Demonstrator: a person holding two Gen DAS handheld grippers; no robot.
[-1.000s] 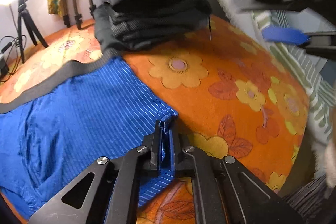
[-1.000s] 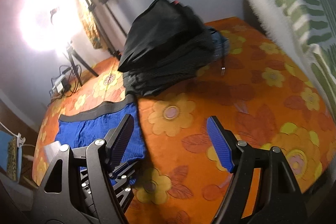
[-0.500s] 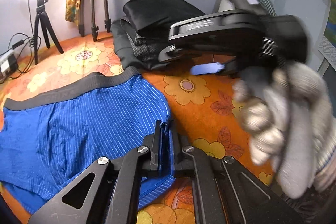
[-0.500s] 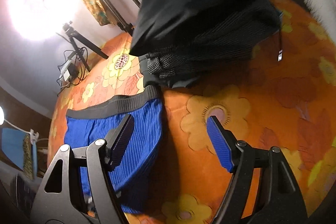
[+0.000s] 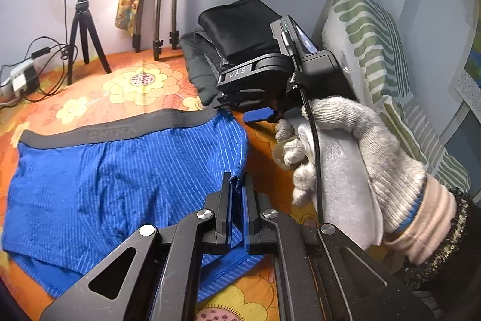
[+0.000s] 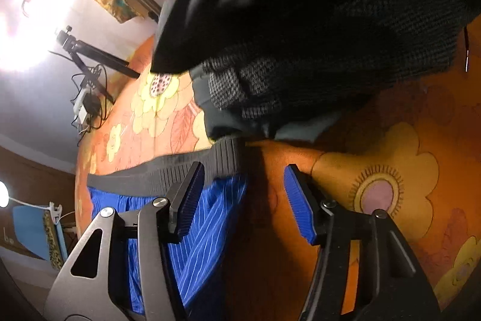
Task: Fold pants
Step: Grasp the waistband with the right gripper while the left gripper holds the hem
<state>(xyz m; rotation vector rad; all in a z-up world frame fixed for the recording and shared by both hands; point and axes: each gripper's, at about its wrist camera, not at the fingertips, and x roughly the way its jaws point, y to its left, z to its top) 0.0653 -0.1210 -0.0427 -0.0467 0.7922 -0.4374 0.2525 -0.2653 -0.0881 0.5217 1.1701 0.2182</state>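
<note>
Blue pinstriped shorts (image 5: pixel 114 185) with a grey waistband (image 5: pixel 120 130) lie flat on an orange flowered bedspread (image 5: pixel 141 83). My left gripper (image 5: pixel 237 185) is shut on the shorts' right leg-hem corner, holding it slightly raised. My right gripper (image 6: pixel 243 197) is open, low over the bed, straddling the right end of the waistband (image 6: pixel 222 161) and the blue cloth (image 6: pixel 207 215) below it. It also shows in the left wrist view (image 5: pixel 258 113), held by a gloved hand (image 5: pixel 345 146) at the waistband corner.
A stack of folded black and dark grey clothes (image 5: pixel 234 38) sits just behind the waistband corner and fills the top of the right wrist view (image 6: pixel 300 20). A striped pillow (image 5: pixel 369 29) stands at the right. Tripods (image 5: pixel 84 29), cables and a bright lamp are at the back left.
My right gripper has moved down and forward to the right end of the waistband, still open. My left gripper keeps its hold on the hem corner.
</note>
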